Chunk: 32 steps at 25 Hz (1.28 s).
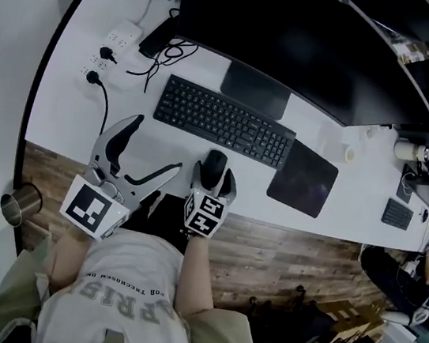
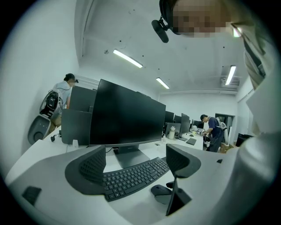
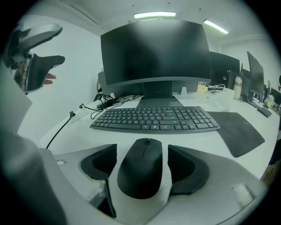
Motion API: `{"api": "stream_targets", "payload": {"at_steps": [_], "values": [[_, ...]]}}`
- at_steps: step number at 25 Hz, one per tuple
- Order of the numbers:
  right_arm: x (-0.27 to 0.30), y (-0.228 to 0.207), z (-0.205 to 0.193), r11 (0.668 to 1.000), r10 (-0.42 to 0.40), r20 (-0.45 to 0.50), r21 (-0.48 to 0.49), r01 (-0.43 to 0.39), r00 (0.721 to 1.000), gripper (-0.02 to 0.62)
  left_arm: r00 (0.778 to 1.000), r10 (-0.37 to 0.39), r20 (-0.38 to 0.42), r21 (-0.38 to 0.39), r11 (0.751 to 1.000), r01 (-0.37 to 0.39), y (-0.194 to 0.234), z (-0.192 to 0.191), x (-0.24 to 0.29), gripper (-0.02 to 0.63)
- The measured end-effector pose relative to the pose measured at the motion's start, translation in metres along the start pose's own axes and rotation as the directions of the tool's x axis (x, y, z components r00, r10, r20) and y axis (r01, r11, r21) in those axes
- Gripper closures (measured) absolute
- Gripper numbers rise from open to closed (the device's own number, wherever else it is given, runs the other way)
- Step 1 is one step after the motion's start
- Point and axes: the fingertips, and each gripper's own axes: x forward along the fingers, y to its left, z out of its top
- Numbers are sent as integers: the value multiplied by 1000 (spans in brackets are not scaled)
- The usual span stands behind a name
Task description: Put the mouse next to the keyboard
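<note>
- The right tool (image 3: 142, 151) has its jaws spread around the one mouse (image 3: 141, 169). Its own view shows a thin strip of white worktop (image 1: 63, 116) on each side of the mouse, which the head view is too small to settle.
- The mouse lies flat on the worktop at 6 o'clock from the single keyboard (image 1: 224, 120), near its front edge but apart from it.
- Only the head view shows the mouse pad (image 1: 303, 177) whole, at 3 o'clock from the mouse. It also shows a white power strip (image 1: 121, 36) at 10 o'clock from the keyboard and a metal cup (image 1: 20, 203) past the worktop's rim at 8 o'clock.
- The left tool (image 2: 137, 160) is spread wide with nothing between its jaws. It is held off at 9 o'clock from the mouse, and the keyboard and mouse appear beyond its jaws.
- Only the left gripper view shows two people (image 2: 213, 132), one standing far off on each side of the room.
- The monitor (image 3: 156, 48) is cut off at the top in the head view, and its dark screen shows nothing legible.
- The person's arms and shirt hide the rear of both tools.
</note>
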Motion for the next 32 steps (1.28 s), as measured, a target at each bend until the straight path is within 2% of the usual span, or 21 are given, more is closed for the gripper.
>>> {"api": "stream_targets", "payload": {"at_steps": [9,11,16,22,25,32], "values": [[16,-8,-16,999,-33,-83,13,34,996,245,1000,22,-16,0,1000,-22,7,-3,2,195],[16,-10,-15,999,-42,-92,1,42,995,282,999,24,-29,-5,1000,-24,9,-4,2,195],[15,-11,-16,999,-49,-116,-6,49,992,290,1000,13,-5,-11,1000,-13,7,0,4,195],[17,-11,-17,998,-63,-113,-3,63,992,291,1000,-17,0,36,999,17,6,0,5,195],[13,-15,-15,996,-83,-105,14,85,991,291,999,-51,-3,34,998,51,1,0,6,195],[-11,-34,14,987,-156,-35,34,157,987,291,992,-125,6,39,991,124,-13,10,16,195]]}}
